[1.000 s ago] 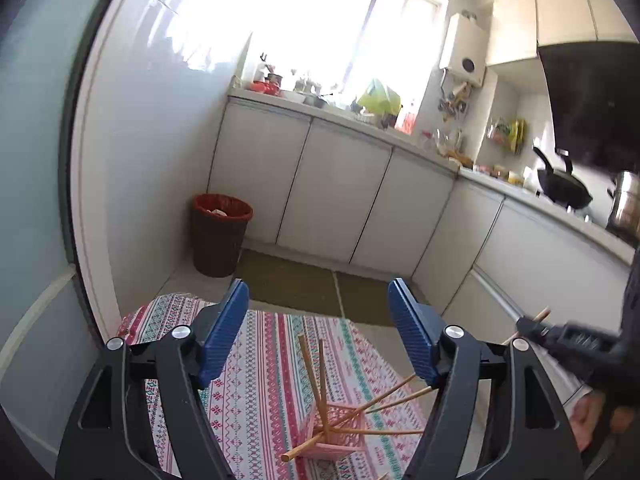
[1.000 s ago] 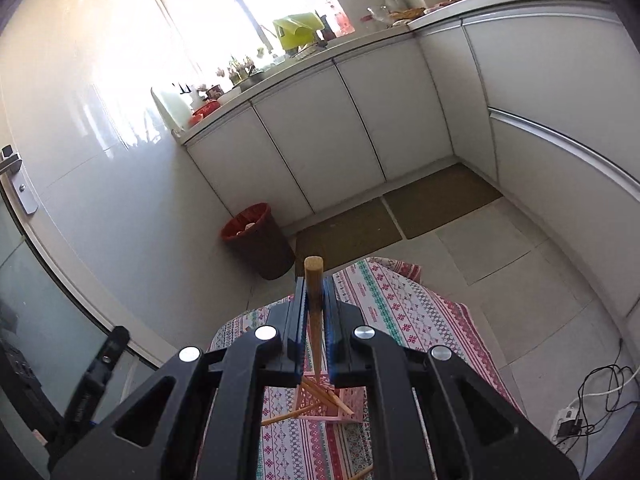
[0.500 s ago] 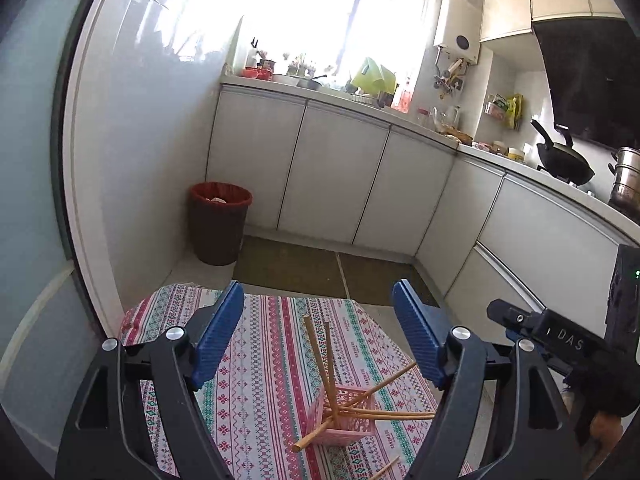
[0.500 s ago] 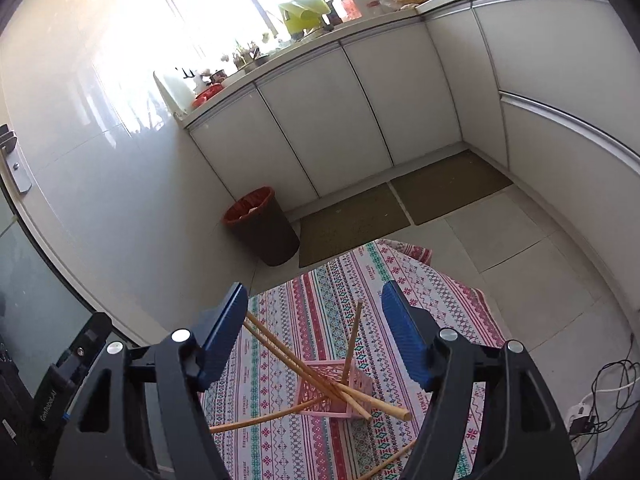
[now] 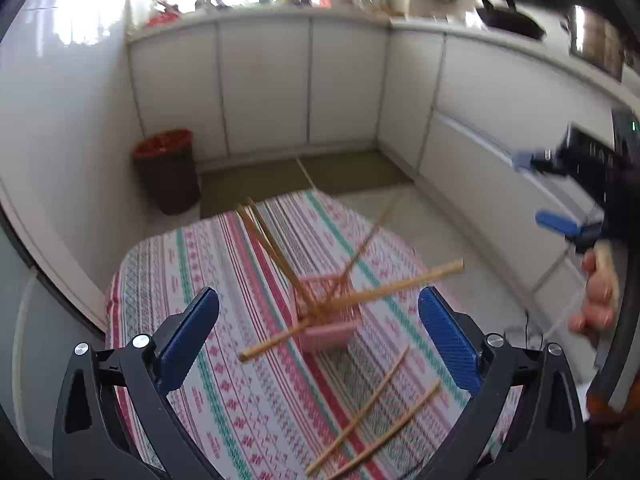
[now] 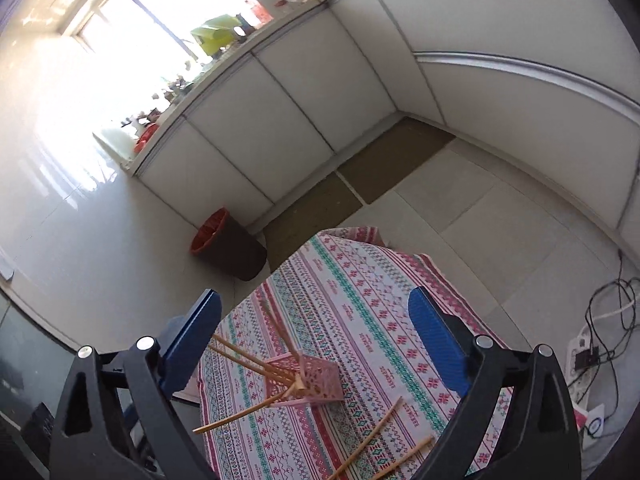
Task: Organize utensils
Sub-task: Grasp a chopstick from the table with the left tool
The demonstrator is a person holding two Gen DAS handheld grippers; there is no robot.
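Note:
A pink slotted holder [image 5: 328,320] [image 6: 308,380] stands on the round patterned tablecloth [image 5: 224,264] [image 6: 360,292]. Several wooden chopsticks [image 5: 276,256] [image 6: 244,356] lean out of it in different directions. Two loose chopsticks [image 5: 372,412] [image 6: 372,440] lie on the cloth in front of the holder. My left gripper [image 5: 320,336] is open and empty, above and in front of the holder. My right gripper [image 6: 316,340] is open and empty above the holder; it also shows at the right edge of the left wrist view [image 5: 552,188].
A red-rimmed waste bin [image 5: 168,168] [image 6: 228,244] stands on the floor by the white cabinets [image 5: 264,84]. A power strip with cables [image 6: 588,364] lies on the floor at the right. A pan [image 5: 508,20] sits on the counter.
My right gripper has opened and let go of the chopstick, which now stands in the holder. Both grippers have tilted down over the table, bringing the two loose chopsticks into view.

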